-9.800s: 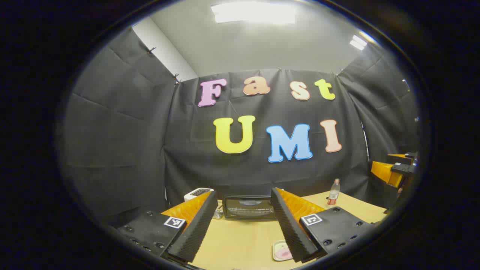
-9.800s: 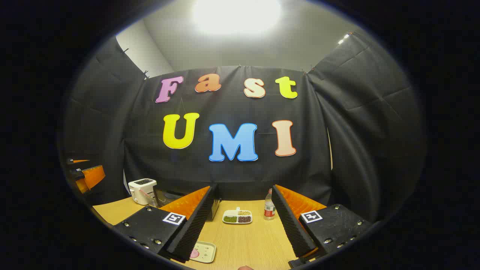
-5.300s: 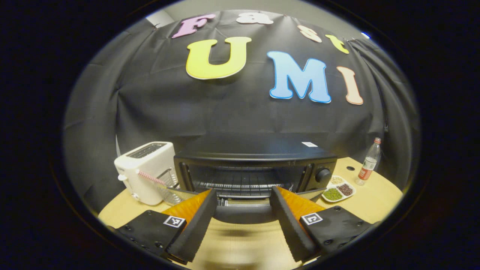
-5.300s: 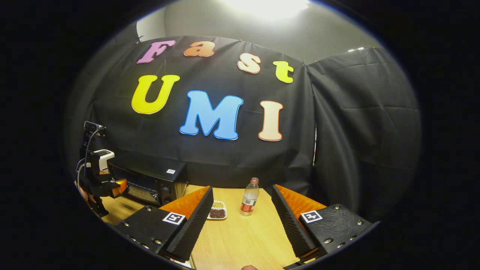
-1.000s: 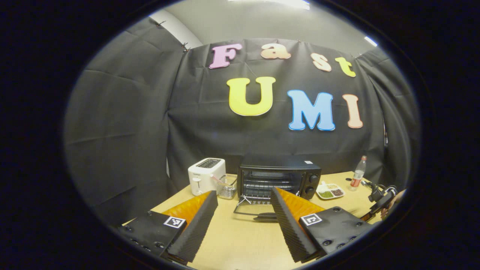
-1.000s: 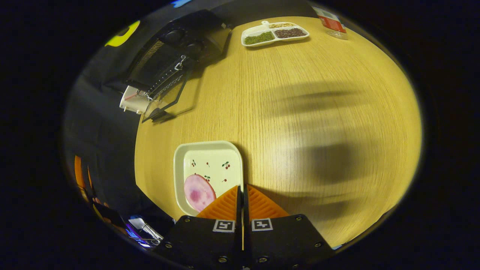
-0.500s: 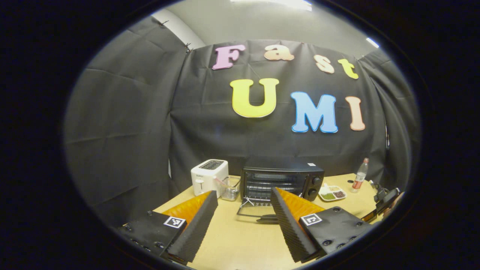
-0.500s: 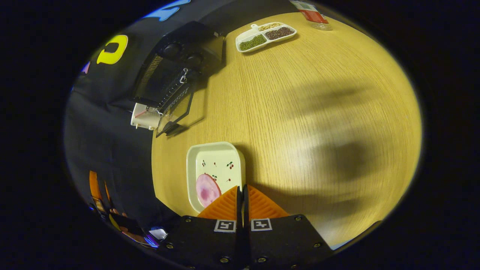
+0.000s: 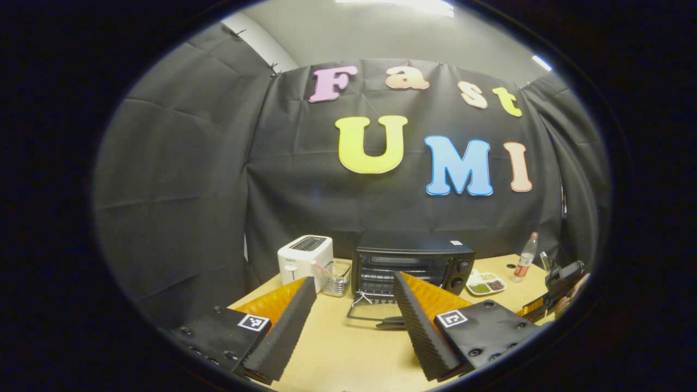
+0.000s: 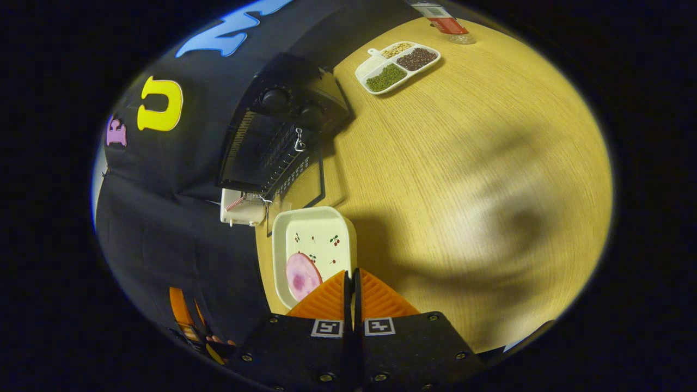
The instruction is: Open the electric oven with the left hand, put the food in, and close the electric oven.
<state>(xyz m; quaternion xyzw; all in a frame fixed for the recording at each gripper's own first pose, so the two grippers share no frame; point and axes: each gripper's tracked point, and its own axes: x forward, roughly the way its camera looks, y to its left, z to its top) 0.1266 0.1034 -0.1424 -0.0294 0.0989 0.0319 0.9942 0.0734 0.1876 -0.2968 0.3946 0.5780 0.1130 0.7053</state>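
In the right gripper view, the right gripper (image 10: 351,283) sits at the bottom middle. Its two orange fingers are pressed together on the near edge of one white plate (image 10: 321,228). The plate has little cherry pictures on it. One round pink slice of food (image 10: 302,276) lies on the plate, just left of the fingers. The plate hangs above the wooden table (image 10: 463,179).

Farther up and to the left is one black electric oven (image 10: 272,136). Its glass door (image 10: 305,188) is folded down flat, so the oven is open. Two round knobs show on its front. One white toaster (image 10: 239,209) peeks out just left of the plate. Near the top is one white tray (image 10: 397,65) with three spots: green beans, dark beans and pale beans. One bottle (image 10: 444,24) with a red label is at the very top; its words are too small to read.

In the left gripper view, the left gripper (image 9: 354,321) is at the bottom with its two fingers spread wide and nothing between them. Past them, in the lower middle, are the open oven (image 9: 411,264), the toaster (image 9: 305,256) to its left, one clear basket (image 9: 335,275) between them, and the tray (image 9: 487,284) and bottle (image 9: 525,260) to the right. The right gripper (image 9: 555,291) shows at the right edge.
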